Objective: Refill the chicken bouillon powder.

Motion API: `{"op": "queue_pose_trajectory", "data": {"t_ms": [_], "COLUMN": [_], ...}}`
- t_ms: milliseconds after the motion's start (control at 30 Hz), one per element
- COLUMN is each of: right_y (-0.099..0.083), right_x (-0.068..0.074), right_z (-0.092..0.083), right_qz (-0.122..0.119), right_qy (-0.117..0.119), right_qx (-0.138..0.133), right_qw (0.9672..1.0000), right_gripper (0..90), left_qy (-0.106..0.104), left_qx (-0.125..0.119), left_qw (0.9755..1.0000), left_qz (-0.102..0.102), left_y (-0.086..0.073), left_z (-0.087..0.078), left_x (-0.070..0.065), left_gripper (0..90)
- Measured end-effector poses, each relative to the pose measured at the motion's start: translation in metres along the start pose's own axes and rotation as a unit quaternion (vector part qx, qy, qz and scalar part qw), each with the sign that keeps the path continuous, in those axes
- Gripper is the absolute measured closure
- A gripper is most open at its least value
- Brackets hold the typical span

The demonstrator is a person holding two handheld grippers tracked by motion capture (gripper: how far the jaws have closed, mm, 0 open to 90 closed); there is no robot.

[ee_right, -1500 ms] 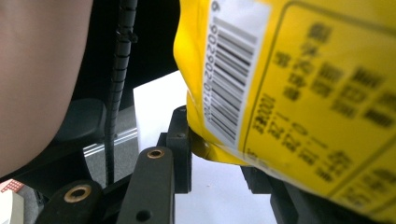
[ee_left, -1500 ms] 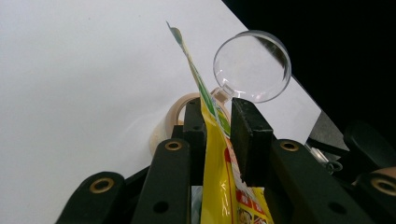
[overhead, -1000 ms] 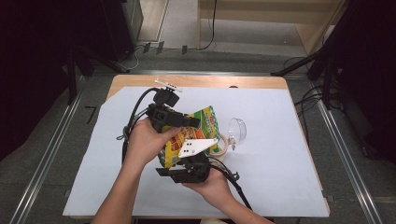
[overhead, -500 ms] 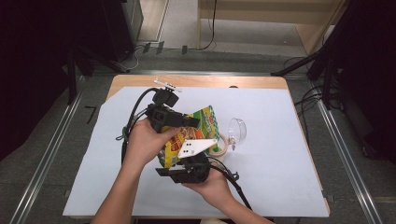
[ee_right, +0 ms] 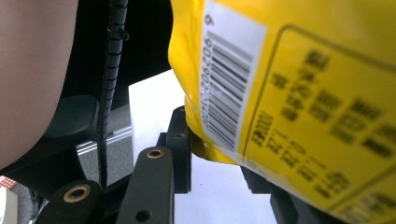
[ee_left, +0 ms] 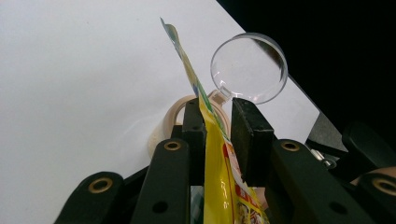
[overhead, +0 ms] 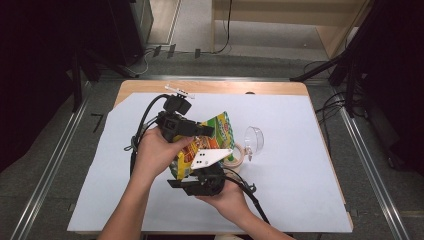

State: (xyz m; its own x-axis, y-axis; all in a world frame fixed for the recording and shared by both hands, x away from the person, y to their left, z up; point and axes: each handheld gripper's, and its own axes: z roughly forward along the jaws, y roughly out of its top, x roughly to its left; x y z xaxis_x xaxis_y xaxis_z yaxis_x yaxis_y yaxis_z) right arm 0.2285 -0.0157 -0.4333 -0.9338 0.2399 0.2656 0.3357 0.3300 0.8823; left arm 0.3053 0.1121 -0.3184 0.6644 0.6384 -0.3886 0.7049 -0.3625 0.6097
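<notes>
the bag [overhead: 212, 137], a yellow and green snack packet, is held off the tabletop [overhead: 300, 190] near the middle of the scene, between both grippers.

left gripper [overhead: 197, 129]: it comes in from the left and grips the bag's far part. in the left gripper view the packet [ee_left: 210, 140] runs edge-on between the jaws; the left jaw lies against the film, the right jaw stands close beside it with a slight gap visible higher up. judged to be closed on the thin bag edge, jaws narrow.

right gripper [overhead: 197, 172]: it is held from the near side under the bag's near end. in the right gripper view the packet's bottom corner [ee_right: 210, 151], next to the barcode, sits down between the jaws. the left jaw touches the film; the right jaw is largely hidden behind the bag. judged to be closed on that corner.

purpose of the hold: two opposite ends pinched and the bag raised suggests it is being stretched to pull or tear it open, or to tip it.

a clear cup [overhead: 254, 140] lies on its side just right of the bag, with a tape roll [overhead: 235, 156] touching or just beside it. the cup may be meant to receive the contents; this cannot be confirmed.
</notes>
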Motion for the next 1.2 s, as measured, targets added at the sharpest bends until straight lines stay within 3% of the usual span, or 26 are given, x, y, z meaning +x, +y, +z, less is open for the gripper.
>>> {"op": "queue_pose_trajectory", "data": {"t_ms": [200,1200], "right_y": [-0.0012,0.0002], "right_x": [-0.0014,-0.0016], "right_z": [0.0007,0.0028], "right_qz": [0.010,0.002], "right_qy": [0.003,0.006], "right_qx": [0.000,0.003], "right_qw": [0.9999,1.0000], "right_gripper": [69.6,69.5], "left_qy": [0.004,0.010], "left_qx": [0.001,-0.005], "left_qw": [1.0000,0.9999], "left_qz": [0.004,-0.001], "left_y": [0.0000,-0.0027], "left_z": [0.0009,-0.0018], "left_x": [-0.0026,-0.0001], "left_gripper": [76.0,76.2]}}
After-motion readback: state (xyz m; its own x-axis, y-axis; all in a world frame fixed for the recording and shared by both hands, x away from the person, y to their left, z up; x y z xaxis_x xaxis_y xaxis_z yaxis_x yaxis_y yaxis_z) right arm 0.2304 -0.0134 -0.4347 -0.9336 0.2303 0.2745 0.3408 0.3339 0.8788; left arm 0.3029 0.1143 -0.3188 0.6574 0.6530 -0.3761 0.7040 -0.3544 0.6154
